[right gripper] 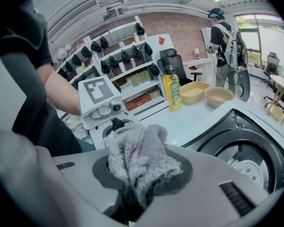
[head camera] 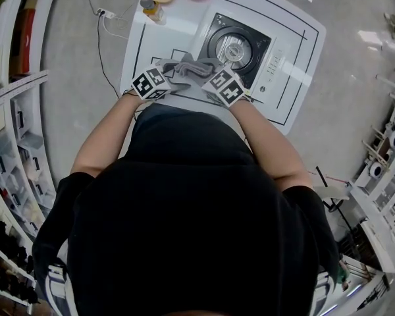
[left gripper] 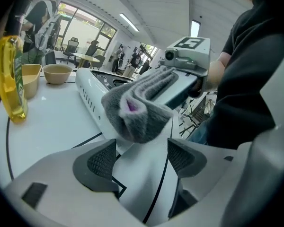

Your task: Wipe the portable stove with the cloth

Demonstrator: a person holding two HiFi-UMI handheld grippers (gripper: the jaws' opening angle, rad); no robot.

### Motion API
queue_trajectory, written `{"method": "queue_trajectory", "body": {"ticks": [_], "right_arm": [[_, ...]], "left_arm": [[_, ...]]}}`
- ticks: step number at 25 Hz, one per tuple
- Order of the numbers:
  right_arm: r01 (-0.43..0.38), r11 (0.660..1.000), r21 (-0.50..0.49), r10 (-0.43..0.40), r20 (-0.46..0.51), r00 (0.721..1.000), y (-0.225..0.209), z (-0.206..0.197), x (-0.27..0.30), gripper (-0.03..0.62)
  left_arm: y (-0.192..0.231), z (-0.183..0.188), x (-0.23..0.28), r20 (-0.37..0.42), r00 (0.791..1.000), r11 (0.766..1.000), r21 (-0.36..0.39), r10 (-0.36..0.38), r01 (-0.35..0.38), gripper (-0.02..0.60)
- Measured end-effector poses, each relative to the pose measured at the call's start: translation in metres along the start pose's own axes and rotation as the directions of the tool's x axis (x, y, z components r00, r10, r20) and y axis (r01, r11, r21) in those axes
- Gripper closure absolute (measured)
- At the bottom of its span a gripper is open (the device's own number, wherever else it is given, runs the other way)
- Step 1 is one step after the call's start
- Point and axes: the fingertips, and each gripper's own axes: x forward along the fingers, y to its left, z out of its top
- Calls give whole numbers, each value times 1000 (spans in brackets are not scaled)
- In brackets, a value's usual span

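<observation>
Right gripper view shows my right claw [right gripper: 130, 193] pinched tight on the grey cloth [right gripper: 137, 160], which bunches up above the jaws. My left claw [left gripper: 138, 159] stands wide and holds nothing; the cloth hangs just ahead of it, apart from it. The portable stove [right gripper: 244, 148] lies just beyond the right claw, to its right, on the worktop [right gripper: 194, 117]. I judge that the wiping is not yet begun. Next I should bring the cloth down flat onto the stove.
</observation>
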Motion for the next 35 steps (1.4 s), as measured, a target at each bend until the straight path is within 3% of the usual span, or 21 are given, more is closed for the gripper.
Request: {"method": "queue_trajectory", "body": {"ticks": [3, 21, 35], "right_arm": [[9, 999, 45, -9, 6, 1000, -18, 11, 2, 476], [95, 992, 85, -96, 4, 995, -117, 59, 14, 476], [171, 959, 224, -182, 30, 983, -197, 89, 8, 476]], "left_arm": [[1, 0, 0, 0, 1000, 1000, -1, -6, 6, 229], [13, -6, 2, -9, 999, 999, -18, -50, 50, 232], [18, -6, 5, -17, 998, 997, -43, -68, 67, 241]]}}
